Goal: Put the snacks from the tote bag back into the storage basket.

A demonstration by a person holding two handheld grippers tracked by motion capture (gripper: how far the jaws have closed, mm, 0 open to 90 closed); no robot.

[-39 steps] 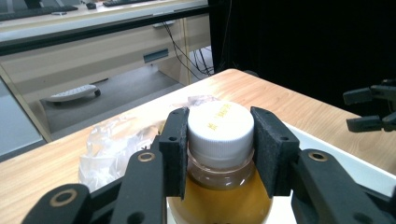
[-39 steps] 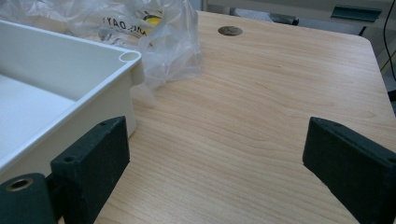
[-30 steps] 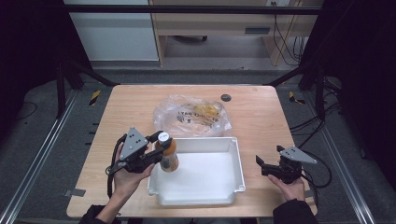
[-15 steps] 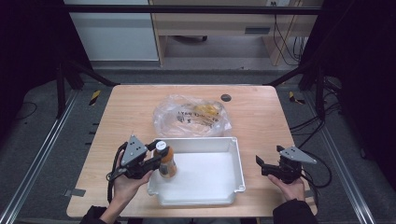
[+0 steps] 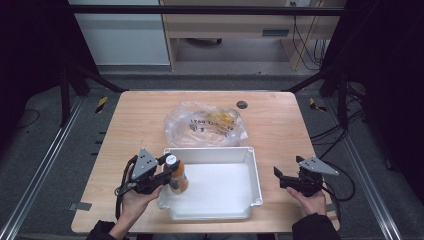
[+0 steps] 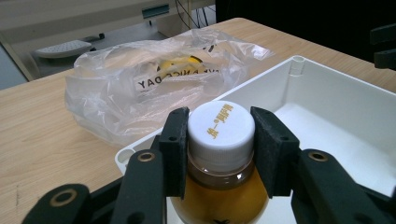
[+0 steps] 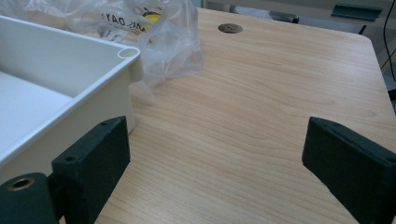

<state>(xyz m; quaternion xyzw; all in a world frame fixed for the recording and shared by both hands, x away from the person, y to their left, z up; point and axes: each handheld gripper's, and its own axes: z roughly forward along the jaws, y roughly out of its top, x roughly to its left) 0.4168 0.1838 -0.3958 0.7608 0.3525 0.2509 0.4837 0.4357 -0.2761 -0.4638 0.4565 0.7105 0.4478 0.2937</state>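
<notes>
Carrying a small clear bottle of amber liquid with a white screw cap (image 6: 220,128), the left gripper (image 5: 172,169) has brought it nearer the person and lower over the last second, from above the far left rim to the left end of the white rectangular plastic tub (image 5: 252,172). Its jaws are closed on the bottle's neck just under the cap, and the bottle stands upright, its base inside the tub or very close to the floor; contact I cannot tell. That reads as a placing step almost finished, with release likely next. Beyond the tub lies a crumpled clear plastic bag with printed lettering and yellow contents (image 5: 206,124), touching the far wall. At the right, the right gripper (image 5: 283,179) has not moved: jaws wide apart, holding nothing, resting beside the tub on the pale wooden table (image 5: 280,125).
</notes>
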